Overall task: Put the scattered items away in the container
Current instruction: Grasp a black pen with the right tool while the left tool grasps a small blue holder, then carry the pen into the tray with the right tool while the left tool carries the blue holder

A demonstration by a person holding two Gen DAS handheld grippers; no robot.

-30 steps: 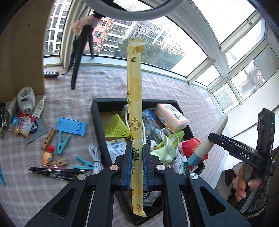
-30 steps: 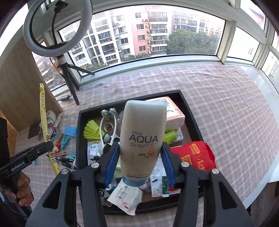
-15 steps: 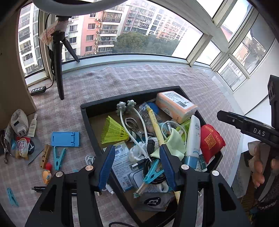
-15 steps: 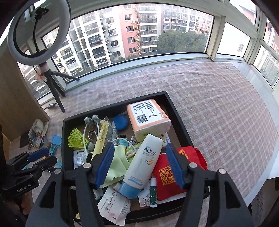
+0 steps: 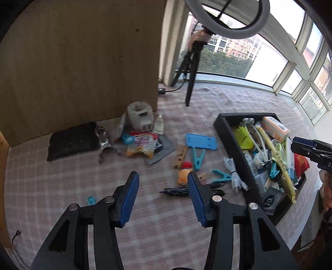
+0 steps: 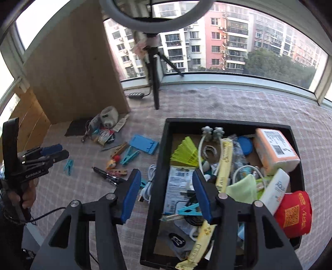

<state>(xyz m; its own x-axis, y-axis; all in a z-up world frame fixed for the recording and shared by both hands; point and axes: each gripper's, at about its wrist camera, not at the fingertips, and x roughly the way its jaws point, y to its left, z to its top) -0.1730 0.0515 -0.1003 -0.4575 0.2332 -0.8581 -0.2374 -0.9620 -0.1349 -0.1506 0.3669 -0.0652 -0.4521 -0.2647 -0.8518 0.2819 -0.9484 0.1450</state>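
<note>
I am working in a home, in what appears to be an enclosed balcony or sunroom of a high apartment. Curved window frames wrap the room, and residential tower blocks and treetops stand outside below eye level. The work surface is covered by a pink checked cloth. A ring light on a small tripod stands near the glass, beside a plain wooden panel. Household oddments lie about: clothes pegs, a charging cable, a snack packet, and a black tray filled with toiletries.
</note>
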